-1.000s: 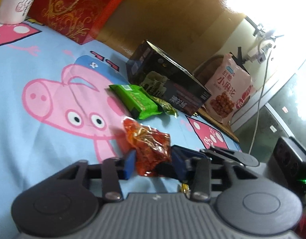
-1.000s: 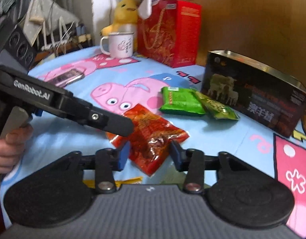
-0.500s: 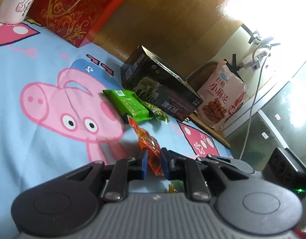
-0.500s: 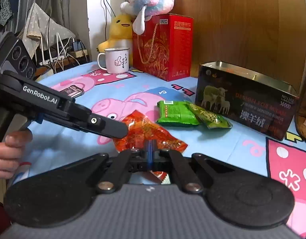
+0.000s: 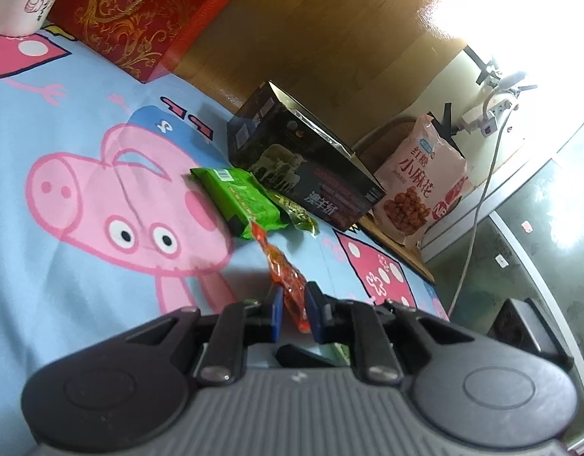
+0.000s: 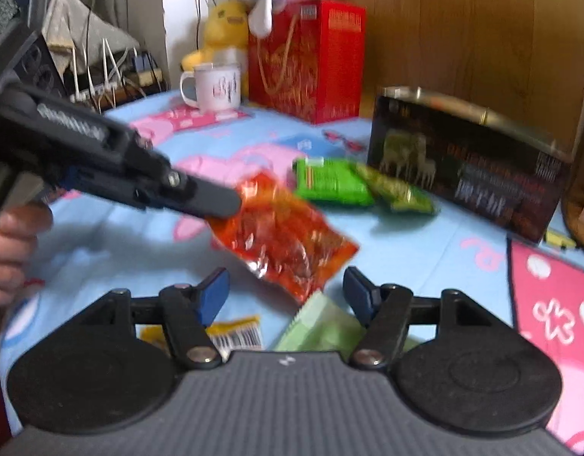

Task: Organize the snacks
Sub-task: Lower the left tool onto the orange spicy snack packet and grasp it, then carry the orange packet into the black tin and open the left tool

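One packet in your grip, none in the box that shows.

Your left gripper (image 5: 293,306) has its fingers clamped on the edge of the orange-red snack packet (image 6: 282,235), which hangs lifted over the counter (image 5: 83,304) with its cartoon pig cloth. Your right gripper (image 6: 286,290) has just been opening; its fingers stand apart with nothing between them, just short of the packet. Two green packets (image 6: 329,180) lie untouched just beside the dark open box (image 6: 470,167), which looks like the likely bin, and a yellow packet (image 6: 238,332) and a pale green packet (image 6: 322,328) lie under your right gripper. So most of the sorting looks left to do.
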`<state>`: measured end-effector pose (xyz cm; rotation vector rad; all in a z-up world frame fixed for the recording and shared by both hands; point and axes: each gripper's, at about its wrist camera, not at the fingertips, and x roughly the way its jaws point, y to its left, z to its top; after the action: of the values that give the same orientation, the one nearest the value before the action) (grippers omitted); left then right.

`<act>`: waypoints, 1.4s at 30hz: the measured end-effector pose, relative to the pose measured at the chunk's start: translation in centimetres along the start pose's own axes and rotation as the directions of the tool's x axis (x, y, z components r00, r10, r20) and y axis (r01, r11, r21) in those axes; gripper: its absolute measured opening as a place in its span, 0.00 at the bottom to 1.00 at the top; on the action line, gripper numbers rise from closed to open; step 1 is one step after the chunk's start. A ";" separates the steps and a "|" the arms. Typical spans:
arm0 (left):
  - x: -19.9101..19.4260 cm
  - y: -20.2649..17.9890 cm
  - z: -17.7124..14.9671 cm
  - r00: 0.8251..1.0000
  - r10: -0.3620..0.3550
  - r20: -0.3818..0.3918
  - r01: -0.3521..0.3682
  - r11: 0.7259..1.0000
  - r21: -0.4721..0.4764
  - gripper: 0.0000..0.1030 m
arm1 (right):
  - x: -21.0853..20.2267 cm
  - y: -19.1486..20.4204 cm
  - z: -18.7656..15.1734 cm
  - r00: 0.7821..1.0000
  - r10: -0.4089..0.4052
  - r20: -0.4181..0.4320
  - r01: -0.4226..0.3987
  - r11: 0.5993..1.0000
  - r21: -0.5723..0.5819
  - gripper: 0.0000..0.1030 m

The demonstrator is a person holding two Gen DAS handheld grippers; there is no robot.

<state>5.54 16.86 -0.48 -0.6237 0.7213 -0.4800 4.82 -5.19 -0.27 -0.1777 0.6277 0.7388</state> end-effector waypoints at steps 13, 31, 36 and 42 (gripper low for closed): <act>0.8 -0.9 1.0 1.000 -0.027 -0.003 0.027 1.000 0.014 0.08 | -0.6 -0.9 0.4 0.993 -0.100 0.069 0.097 0.995 0.039 0.12; 5.9 -9.7 9.3 0.996 -0.062 0.066 0.042 0.960 0.276 0.09 | -2.7 -6.6 5.9 0.874 -0.378 0.306 0.406 0.914 -0.030 0.11; 10.2 -10.4 11.6 0.997 0.001 0.081 -0.025 0.954 0.297 0.10 | -0.2 -9.9 7.9 0.853 -0.446 0.269 0.473 0.880 -0.041 0.11; 14.6 -9.7 12.5 0.991 0.113 0.067 -0.128 0.948 0.291 0.12 | 1.7 -12.3 8.4 0.853 -0.486 0.190 0.496 0.868 -0.005 0.17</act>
<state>22.42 5.59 6.73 -0.3080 0.6215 -0.4463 18.05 -10.20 4.67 -0.3041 0.3603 0.2679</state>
